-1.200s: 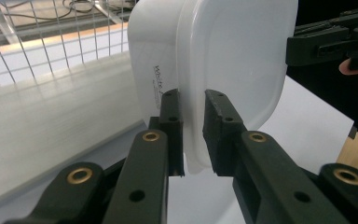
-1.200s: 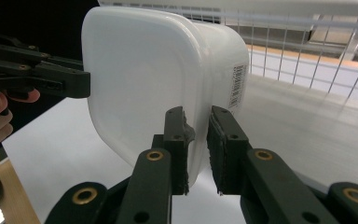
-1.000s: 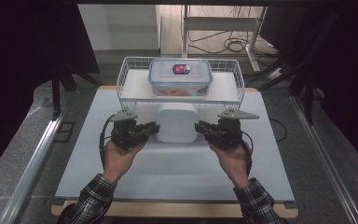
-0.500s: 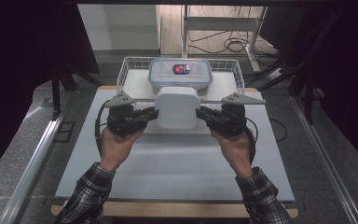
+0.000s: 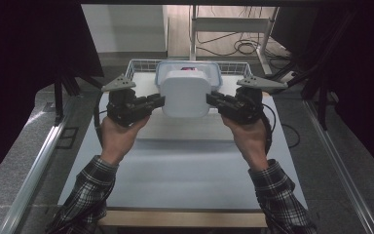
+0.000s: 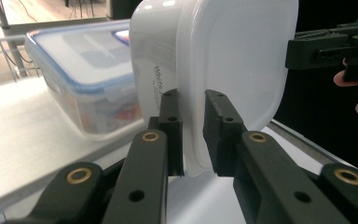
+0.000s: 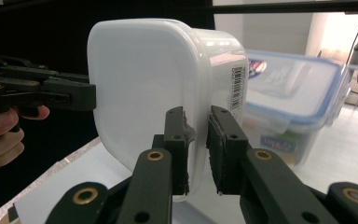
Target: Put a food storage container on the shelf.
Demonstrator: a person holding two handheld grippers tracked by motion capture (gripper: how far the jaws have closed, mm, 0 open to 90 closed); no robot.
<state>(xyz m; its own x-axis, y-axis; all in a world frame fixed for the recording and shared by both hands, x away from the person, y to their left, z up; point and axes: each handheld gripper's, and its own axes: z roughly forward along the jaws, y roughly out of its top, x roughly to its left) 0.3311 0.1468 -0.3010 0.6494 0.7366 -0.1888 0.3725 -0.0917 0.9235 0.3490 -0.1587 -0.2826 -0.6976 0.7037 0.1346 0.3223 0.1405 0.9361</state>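
A white plastic tub [image 5: 184, 92] with rounded corners hangs in the air above the table, its flat face toward the camera. My left gripper [image 5: 159, 101] is shut on its left rim and my right gripper [image 5: 210, 99] is shut on its right rim. In the left gripper view the jaws [image 6: 193, 135] pinch the thin edge of the tub [image 6: 233, 60], with the right gripper [image 6: 326, 46] beyond it. In the right gripper view the jaws [image 7: 196, 140] clamp the opposite edge of the tub [image 7: 140, 79], a barcode label on its side.
Behind the tub, a clear box with a blue-rimmed lid [image 5: 216, 73] [image 6: 74, 60] [image 7: 289, 88] sits in a wire basket [image 5: 136, 68] at the back of the white table top [image 5: 185, 165]. Dark frames and metal rails flank the table.
Both hands have lifted the white tub off the table and up, so it now covers most of the blue-lidded box in the high view. The grip is unchanged.
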